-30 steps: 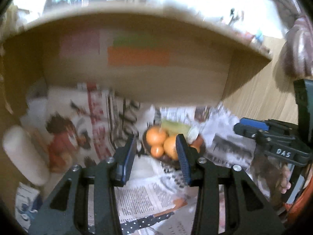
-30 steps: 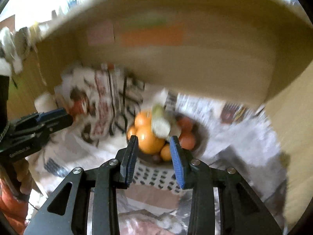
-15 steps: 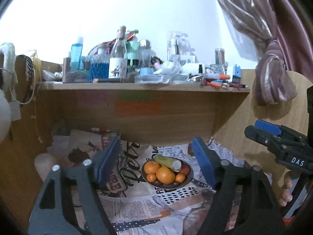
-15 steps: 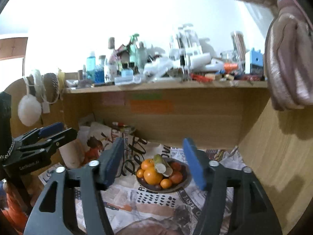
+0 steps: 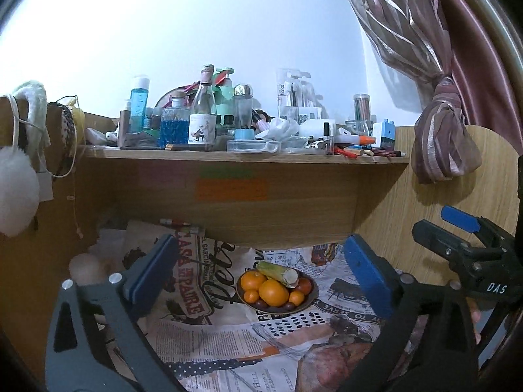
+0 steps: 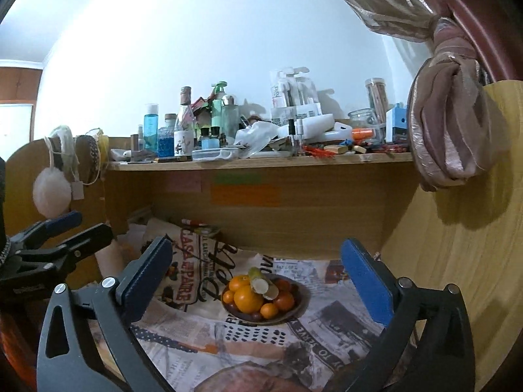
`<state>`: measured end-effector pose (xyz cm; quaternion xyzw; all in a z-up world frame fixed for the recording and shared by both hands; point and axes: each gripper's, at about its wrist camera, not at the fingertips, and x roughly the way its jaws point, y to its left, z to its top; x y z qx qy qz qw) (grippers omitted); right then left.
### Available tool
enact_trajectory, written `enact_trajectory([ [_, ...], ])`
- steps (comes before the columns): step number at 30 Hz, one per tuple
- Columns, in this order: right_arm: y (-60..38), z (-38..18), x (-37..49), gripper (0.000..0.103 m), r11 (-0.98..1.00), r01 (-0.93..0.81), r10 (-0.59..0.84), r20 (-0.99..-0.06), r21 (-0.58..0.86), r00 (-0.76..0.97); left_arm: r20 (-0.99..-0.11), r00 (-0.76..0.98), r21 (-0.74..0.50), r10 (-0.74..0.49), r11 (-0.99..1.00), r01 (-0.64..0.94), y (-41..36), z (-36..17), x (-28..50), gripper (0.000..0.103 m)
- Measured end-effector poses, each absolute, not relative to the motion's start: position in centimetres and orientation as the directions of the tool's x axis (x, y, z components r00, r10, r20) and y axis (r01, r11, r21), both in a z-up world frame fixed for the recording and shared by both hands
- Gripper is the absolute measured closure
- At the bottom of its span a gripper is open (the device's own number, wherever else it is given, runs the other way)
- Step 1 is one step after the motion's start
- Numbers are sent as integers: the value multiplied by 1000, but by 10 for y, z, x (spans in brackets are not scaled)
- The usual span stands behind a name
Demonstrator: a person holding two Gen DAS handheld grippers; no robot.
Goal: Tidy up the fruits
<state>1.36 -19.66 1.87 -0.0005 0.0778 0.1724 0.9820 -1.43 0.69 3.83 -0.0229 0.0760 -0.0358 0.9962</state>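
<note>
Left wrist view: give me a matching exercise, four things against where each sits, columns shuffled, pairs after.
Things:
1. bowl of fruit
2. blue-liquid bottle
3. white pompom
4. knotted curtain

Places:
A. hanging at the left panel
B. hanging at the right panel
C. on newspaper under the shelf
D. on the upper shelf, left part

Pairs: 1-C, 2-D, 3-A, 4-B

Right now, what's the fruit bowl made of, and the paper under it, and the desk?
The bowl looks like dark, matte wood or maybe pottery; its brown rim shows no shine. Under it lies newspaper: thin, crinkled sheets with printed words and pictures. The desk looks like wood-grain board, probably laminate, since its yellow-brown surface is smooth with fine even lines.
</note>
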Motion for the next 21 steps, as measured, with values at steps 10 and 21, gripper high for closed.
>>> enact_trajectory([
  [10,-193,18,4,0,952,-307,305,-137,11,942,-150,986,-47,-70,997,64,5,37,-17,0],
  [21,-194,19,1,0,954,-298,297,-125,8,947,-152,986,-44,-68,997,62,5,37,-18,0],
])
